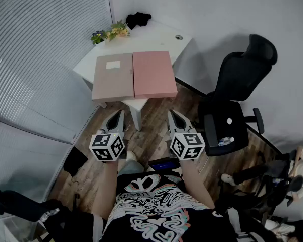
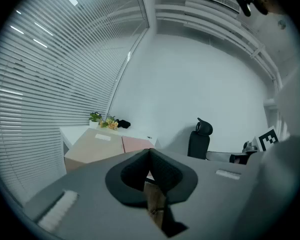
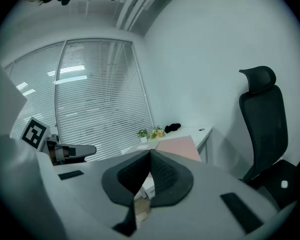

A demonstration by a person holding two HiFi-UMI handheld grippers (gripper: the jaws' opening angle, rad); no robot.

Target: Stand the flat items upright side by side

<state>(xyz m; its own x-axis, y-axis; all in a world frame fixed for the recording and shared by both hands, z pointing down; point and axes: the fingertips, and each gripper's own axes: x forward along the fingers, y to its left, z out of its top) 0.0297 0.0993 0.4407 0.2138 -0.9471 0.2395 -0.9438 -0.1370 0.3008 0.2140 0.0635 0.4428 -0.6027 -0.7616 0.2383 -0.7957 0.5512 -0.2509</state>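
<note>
Two flat box files lie side by side on the white desk: a beige one with a white label on the left and a pink one on the right. Both overhang the desk's near edge. My left gripper and right gripper hover over the floor short of the desk, both shut with nothing between their tips. In the left gripper view the beige file and pink file show beyond the shut left gripper. The right gripper view shows the pink file past the shut right gripper.
A small flower pot and a black object sit at the desk's far corner. A black office chair stands right of the desk. Window blinds run along the left. A seated person is at the far right.
</note>
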